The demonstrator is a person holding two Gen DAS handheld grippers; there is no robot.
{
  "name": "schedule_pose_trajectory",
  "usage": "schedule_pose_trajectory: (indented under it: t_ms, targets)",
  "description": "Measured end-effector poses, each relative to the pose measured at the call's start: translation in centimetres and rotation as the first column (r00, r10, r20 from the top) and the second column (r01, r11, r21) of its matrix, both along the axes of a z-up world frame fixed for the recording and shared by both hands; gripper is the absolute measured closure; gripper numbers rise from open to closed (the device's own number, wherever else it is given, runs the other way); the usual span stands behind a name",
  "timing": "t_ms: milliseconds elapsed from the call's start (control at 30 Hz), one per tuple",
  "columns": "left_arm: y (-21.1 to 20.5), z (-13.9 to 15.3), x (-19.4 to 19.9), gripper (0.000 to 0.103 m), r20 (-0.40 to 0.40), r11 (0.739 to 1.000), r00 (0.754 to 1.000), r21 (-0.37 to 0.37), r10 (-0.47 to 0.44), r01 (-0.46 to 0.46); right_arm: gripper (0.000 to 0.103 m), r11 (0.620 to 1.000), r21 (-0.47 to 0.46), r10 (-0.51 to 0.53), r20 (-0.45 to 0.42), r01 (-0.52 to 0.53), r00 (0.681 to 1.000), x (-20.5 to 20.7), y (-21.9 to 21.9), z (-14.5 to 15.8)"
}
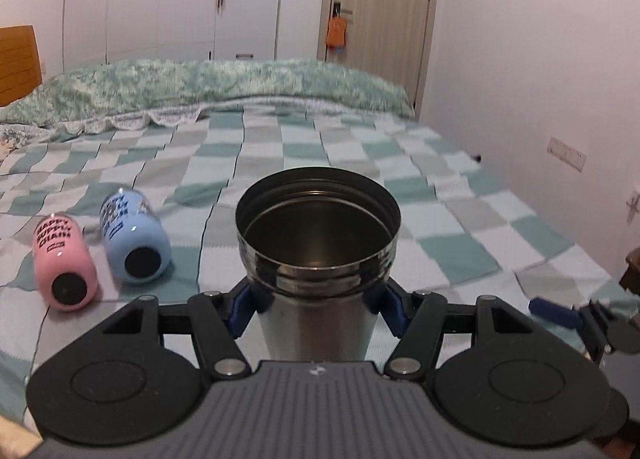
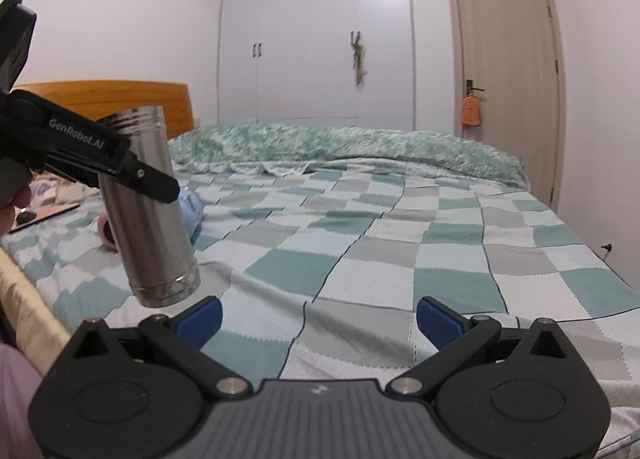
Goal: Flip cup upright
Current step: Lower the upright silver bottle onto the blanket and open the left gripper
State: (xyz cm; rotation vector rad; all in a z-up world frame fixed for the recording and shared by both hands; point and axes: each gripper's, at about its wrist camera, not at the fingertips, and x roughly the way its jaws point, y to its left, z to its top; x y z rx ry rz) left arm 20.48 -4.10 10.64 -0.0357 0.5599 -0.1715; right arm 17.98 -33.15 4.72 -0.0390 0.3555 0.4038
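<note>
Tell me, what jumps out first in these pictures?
A shiny steel cylindrical cup, open mouth upward, is clamped in the left gripper above a teal checkered bedspread. Behind it to the left, a pink bottle and a light blue bottle lie on their sides. The right gripper is open, holding nothing.

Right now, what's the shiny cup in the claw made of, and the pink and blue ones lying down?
The shiny cup looks like polished steel: it mirrors the room and is silvery inside. The pink cup and blue cup have a smooth, glossy painted coat with printed letters; whether metal or plastic lies under it is unclear. The left claw holds the steel one.
</note>
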Motion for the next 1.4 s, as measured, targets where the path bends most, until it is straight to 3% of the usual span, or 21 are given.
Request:
schedule_pose_trajectory:
  t_ms: [100,200,300,333,467,500,533,567,600,800,967,1067,1233,1400]
  targets:
    - [-0.5,-0.7,0.7,0.040,0.035,1.000,0.999,0.003,0.002,-0.002,0.000,1.000,0.011,-0.021,0.007,0.021,1.000,0.4,0.1,-0.2]
    - [-1.4,-2.6,1.7,0.040,0.054,0.999,0.999,0.052,0.005,-0.008,0.000,0.999,0.007,-0.035,0.004,0.035,0.999,0.6,0.3,-0.7]
    - [-1.9,-5.4,2.9,0.040,0.015,0.996,1.000,0.084,0.007,-0.008,0.000,0.999,-0.005,-0.043,-0.002,0.043,0.999,0.7,0.6,-1.2]
    - [-1.9,-5.8,2.8,0.040,0.053,0.996,0.999,0.085,0.004,-0.008,0.000,0.999,-0.008,-0.045,-0.005,0.045,0.999,0.8,0.7,-1.3]
    - [-1.6,-5.8,2.8,0.039,0.067,0.997,0.998,0.073,-0.007,0.002,0.000,0.999,-0.015,-0.043,-0.006,0.043,0.999,0.8,0.9,-1.4]
    - [-1.4,-5.8,2.6,0.037,0.070,0.998,0.997,0.062,-0.017,0.013,0.000,0.999,-0.017,-0.043,-0.005,0.043,0.999,0.8,0.9,-1.4]
    - [-1.1,-5.7,2.4,0.026,0.071,0.999,0.997,0.045,-0.033,0.030,0.000,0.999,-0.018,-0.043,-0.002,0.043,0.999,0.6,1.0,-1.4]
    - [-0.8,-5.5,2.0,0.008,0.078,0.999,0.996,0.025,-0.047,0.045,0.000,0.999,-0.017,-0.041,0.001,0.041,0.999,0.5,1.1,-1.3]
    - [-0.7,-5.3,1.5,0.001,0.094,0.999,0.994,0.012,-0.050,0.049,0.000,0.999,-0.017,-0.040,0.005,0.040,0.999,0.4,1.2,-1.2]
    - [2.1,-2.2,-4.5,0.000,0.296,0.999,0.955,-0.039,0.019,-0.008,0.000,1.000,-0.002,-0.031,0.048,0.031,0.998,-1.2,2.1,-0.4]
    - [5.4,-1.1,-9.5,0.000,0.408,0.997,0.911,-0.048,0.069,-0.054,0.000,0.999,0.027,-0.030,0.100,0.027,0.995,-3.8,3.2,0.3]
    - [7.1,-2.1,-12.0,0.000,0.431,0.995,0.897,-0.036,0.097,-0.090,0.000,0.998,0.052,-0.030,0.121,0.024,0.992,-5.5,3.7,0.2]
    - [9.3,-5.2,-15.1,0.000,0.411,0.987,0.897,-0.055,0.161,-0.153,0.000,0.998,0.056,-0.027,0.161,0.018,0.987,-8.6,4.7,-0.6]
    - [9.5,-8.0,-17.4,0.000,0.408,0.977,0.892,-0.004,0.195,-0.212,0.000,0.998,0.037,-0.050,0.174,0.045,0.983,-10.7,5.4,-1.8]
